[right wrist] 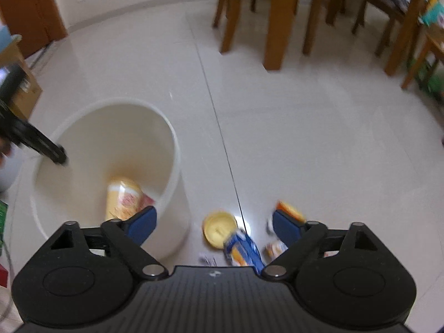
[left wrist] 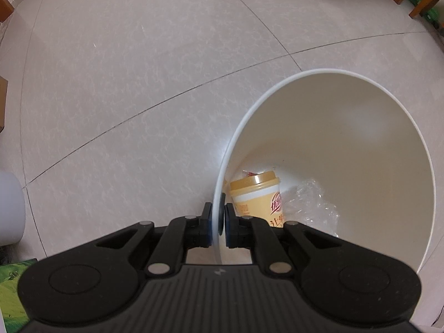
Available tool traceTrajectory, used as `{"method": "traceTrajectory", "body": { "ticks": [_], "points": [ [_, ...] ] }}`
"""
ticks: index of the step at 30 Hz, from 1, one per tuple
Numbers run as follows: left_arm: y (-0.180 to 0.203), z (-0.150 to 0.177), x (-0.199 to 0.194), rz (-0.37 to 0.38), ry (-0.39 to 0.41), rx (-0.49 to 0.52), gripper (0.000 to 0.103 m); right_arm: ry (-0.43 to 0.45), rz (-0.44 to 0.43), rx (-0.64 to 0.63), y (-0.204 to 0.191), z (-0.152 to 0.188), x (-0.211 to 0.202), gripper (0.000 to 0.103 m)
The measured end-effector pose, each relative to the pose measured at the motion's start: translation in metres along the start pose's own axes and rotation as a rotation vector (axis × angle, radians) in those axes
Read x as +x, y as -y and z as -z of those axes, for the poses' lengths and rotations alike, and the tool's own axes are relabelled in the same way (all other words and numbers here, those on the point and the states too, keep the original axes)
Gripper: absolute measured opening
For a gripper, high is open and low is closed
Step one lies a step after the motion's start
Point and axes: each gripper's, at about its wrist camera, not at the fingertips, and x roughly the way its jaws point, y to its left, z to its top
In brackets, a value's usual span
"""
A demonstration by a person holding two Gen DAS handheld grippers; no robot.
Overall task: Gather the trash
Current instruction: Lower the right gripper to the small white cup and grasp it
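Observation:
My left gripper (left wrist: 217, 212) points down and is shut on the near rim of a white round bin (left wrist: 360, 138). Inside the bin lie a yellow lidded cup (left wrist: 256, 197), crumpled clear plastic (left wrist: 313, 202) and a bit of wrapper. In the right wrist view the same bin (right wrist: 177, 166) stands at the left, with the left gripper's fingers (right wrist: 57, 152) on its rim. My right gripper (right wrist: 213, 216) is open above the floor, nothing between its blue pads. Below it lie a yellow lid (right wrist: 220, 229), a blue wrapper (right wrist: 242, 249) and an orange piece (right wrist: 290, 211).
The pale tiled floor (right wrist: 305, 138) stretches ahead. Wooden table and chair legs (right wrist: 273, 41) stand at the back right, a wooden door (right wrist: 33, 14) at the back left. A cardboard box (right wrist: 25, 94) sits left of the bin. A small wrapper (right wrist: 274, 249) lies by the right finger.

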Motion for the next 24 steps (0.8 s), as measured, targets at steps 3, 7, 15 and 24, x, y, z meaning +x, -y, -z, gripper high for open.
{"method": "traceTrajectory", "body": {
  "ticks": [3, 7, 15, 24],
  "points": [
    [-0.001, 0.000, 0.000, 0.002, -0.002, -0.003, 0.006, -0.049, 0.013, 0.047, 0.010, 0.024, 0.028, 0.085],
    [-0.001, -0.001, 0.001, 0.001, -0.003, 0.000, 0.006, -0.118, 0.031, 0.068, 0.017, 0.050, 0.065, 0.081],
    [0.000, 0.000, 0.001, 0.001, -0.002, 0.001, 0.006, -0.225, 0.041, 0.161, 0.030, 0.085, 0.123, 0.069],
    [0.000, 0.000, 0.001, 0.001, -0.003, 0.001, 0.006, -0.310, 0.052, 0.239, 0.044, 0.114, 0.184, 0.062]
  ]
}}
